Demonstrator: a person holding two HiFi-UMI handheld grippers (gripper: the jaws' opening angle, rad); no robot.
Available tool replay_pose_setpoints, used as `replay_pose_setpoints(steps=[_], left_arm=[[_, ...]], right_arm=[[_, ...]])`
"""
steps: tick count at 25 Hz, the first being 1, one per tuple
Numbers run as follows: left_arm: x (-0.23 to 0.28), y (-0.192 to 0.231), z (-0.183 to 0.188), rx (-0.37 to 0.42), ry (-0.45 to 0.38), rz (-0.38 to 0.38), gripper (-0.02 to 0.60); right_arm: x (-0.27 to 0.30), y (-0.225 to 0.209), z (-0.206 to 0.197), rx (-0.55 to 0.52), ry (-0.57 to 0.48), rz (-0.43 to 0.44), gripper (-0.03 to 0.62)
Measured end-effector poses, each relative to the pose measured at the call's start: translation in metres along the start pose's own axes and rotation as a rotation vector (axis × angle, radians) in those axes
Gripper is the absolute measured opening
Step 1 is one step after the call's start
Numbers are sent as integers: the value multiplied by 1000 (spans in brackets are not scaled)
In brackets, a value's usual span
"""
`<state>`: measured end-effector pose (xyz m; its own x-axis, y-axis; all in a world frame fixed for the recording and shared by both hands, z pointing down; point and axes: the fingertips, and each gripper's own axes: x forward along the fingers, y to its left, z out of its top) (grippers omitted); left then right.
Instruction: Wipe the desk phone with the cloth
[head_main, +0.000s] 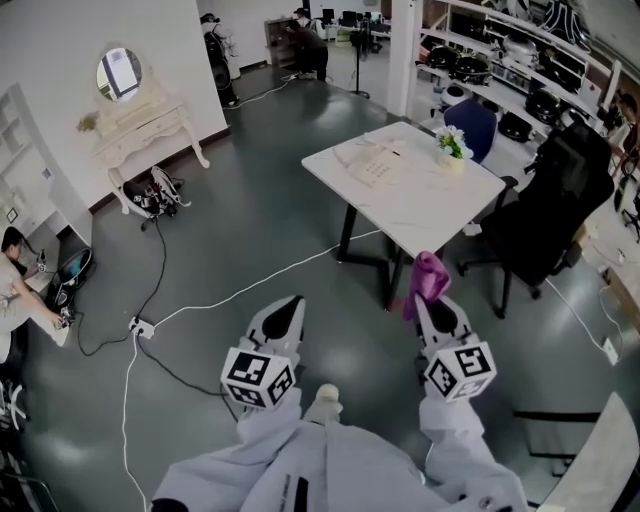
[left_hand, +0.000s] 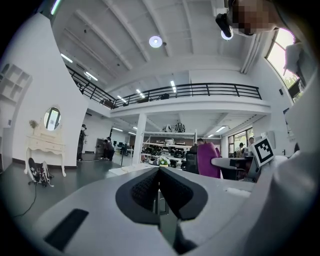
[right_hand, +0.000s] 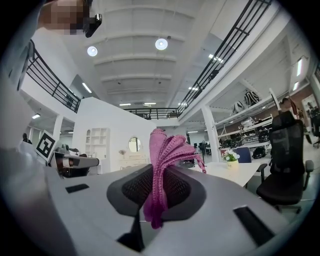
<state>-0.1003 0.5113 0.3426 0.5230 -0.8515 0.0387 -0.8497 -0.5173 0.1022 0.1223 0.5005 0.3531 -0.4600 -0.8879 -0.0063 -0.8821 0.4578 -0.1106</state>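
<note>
Well short of the white table (head_main: 430, 215), where the desk phone (head_main: 372, 165) sits near a flower pot (head_main: 452, 152), my right gripper (head_main: 430, 305) pinches the pink cloth (head_main: 428, 278), and my left gripper (head_main: 290, 305) hangs alongside, jaws pressed together on nothing.

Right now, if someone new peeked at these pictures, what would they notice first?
Probably the bright purple cloth, pinched in the right gripper and sticking up from its jaws, low in the head view. Next, the white table standing ahead on the dark floor, with the desk phone and a little pot of flowers on top. The left gripper is shut with nothing in it.
</note>
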Motion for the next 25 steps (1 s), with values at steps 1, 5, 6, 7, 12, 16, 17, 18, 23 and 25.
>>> replay_pose_setpoints(steps=[1, 5, 6, 7, 12, 16, 17, 18, 23, 25], left_arm=[[5, 2, -1, -2, 3, 0, -2], [27, 13, -8, -12, 11, -3, -2], [34, 18, -8, -13, 12, -4, -2], [42, 23, -9, -15, 15, -6, -2], [88, 54, -10, -14, 31, -23, -2], [128, 81, -7, -17, 46, -47, -2], [138, 89, -6, -18, 49, -52, -2], [147, 97, -6, -19, 51, -57, -2], [184, 129, -3, -20, 46, -83, -2], [199, 140, -1, -21, 45, -96, -2]], right_arm=[[4, -3, -1, 9, 3, 4, 38], [25, -16, -7, 33, 9, 6, 38], [33, -19, -8, 33, 11, 4, 38], [41, -23, -9, 34, 14, 3, 38], [88, -45, -17, 65, 19, -20, 38], [131, -61, -20, 80, 28, -38, 38], [142, -65, -20, 83, 30, -43, 38], [152, -68, -20, 85, 30, -50, 38], [196, -84, -23, 89, 24, -88, 38], [212, -90, -22, 87, 21, -103, 38]])
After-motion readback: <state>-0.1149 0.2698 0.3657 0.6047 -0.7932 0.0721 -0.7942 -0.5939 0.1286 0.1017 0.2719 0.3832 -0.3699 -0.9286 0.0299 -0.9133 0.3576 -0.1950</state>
